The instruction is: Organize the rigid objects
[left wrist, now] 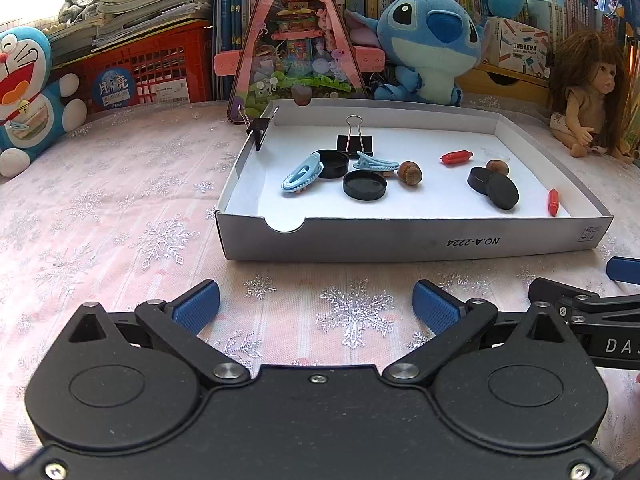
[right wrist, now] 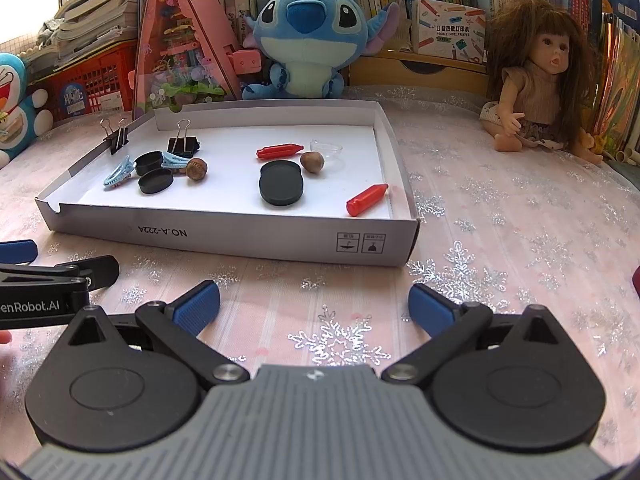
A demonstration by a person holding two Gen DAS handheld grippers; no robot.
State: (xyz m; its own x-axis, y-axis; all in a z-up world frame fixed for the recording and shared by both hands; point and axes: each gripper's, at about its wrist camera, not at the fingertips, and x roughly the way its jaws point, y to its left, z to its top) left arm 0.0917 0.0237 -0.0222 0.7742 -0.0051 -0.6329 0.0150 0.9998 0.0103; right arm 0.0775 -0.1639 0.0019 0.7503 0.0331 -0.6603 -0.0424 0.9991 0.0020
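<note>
A shallow white cardboard tray point(left wrist: 400, 240) point(right wrist: 240, 236) lies on the table ahead of both grippers. In it are blue hair clips point(left wrist: 302, 174) point(right wrist: 118, 174), black round lids point(left wrist: 365, 186) point(right wrist: 280, 186), a black binder clip point(left wrist: 355, 144) point(right wrist: 182, 145), acorns point(left wrist: 410, 173) point(right wrist: 197, 168), and red crayon-like pieces point(left wrist: 456, 157) point(right wrist: 366, 200). Another binder clip point(left wrist: 260, 130) point(right wrist: 117, 138) grips the tray's left wall. My left gripper point(left wrist: 316, 306) is open and empty, short of the tray. My right gripper point(right wrist: 314, 306) is open and empty, also short of it.
Behind the tray stand a Stitch plush point(left wrist: 428, 44) point(right wrist: 308, 36), a pink triangular box point(left wrist: 296, 40), a doll point(right wrist: 536, 80), a Doraemon plush point(left wrist: 24, 92), a red crate point(left wrist: 148, 72) and shelves of books. A snowflake tablecloth point(right wrist: 500, 220) covers the table.
</note>
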